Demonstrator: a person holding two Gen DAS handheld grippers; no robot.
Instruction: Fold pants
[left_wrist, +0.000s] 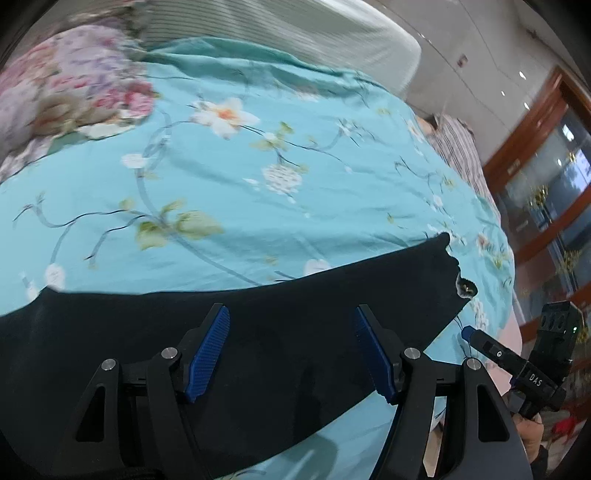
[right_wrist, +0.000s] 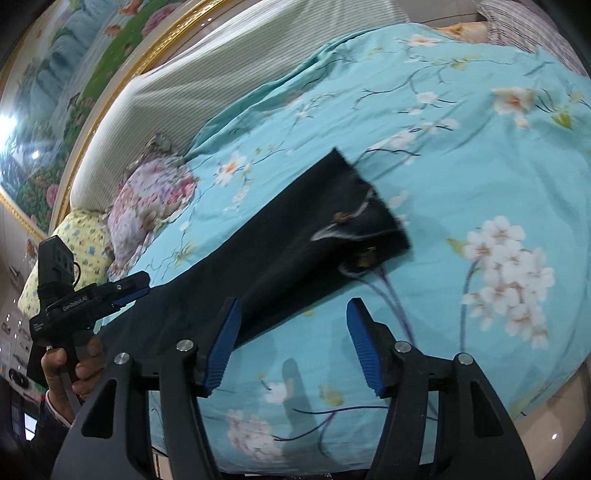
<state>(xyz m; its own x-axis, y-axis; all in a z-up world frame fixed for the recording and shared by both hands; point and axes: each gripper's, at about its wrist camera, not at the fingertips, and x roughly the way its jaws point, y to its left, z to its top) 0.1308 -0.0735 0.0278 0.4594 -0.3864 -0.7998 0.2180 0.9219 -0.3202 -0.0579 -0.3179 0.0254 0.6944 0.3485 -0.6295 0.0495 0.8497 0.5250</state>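
Left gripper (left_wrist: 291, 350): the blue-padded fingers (left_wrist: 208, 354) are spread wide apart, with nothing caught between them; dark cloth is seen in the gap beneath them.
Right gripper (right_wrist: 291, 343): the fingers (right_wrist: 221, 347) are likewise held wide open and nothing is gripped; the left pad is seen over the edge of the dark cloth, the right pad over bare bedspread.
Pants (right_wrist: 280, 258): a dark, long garment is laid flat on the bed. In the right wrist view it is stretched from 8 o'clock toward the middle, the waistband end, with a pale inner lining and a small metal fastener shown, being the far end. In the left wrist view (left_wrist: 258, 332) it is spread as a wide band across the lower half, its waist end at 3 o'clock.
Other gripper seen: in the left wrist view the right gripper's tip is visible at 4 o'clock, just beside the waist end; in the right wrist view the left gripper is seen at 8 o'clock, over the leg end, held in a hand (right_wrist: 74, 373).
Bedspread (left_wrist: 295, 177): turquoise with white blossoms, slightly creased.
Pillows: a pink floral pillow (right_wrist: 151, 206) and a yellow pillow (right_wrist: 79, 240) are seen at 9 o'clock in the right wrist view.
Headboard (right_wrist: 207, 70): pale and striped, set at 11 o'clock behind the pillows.
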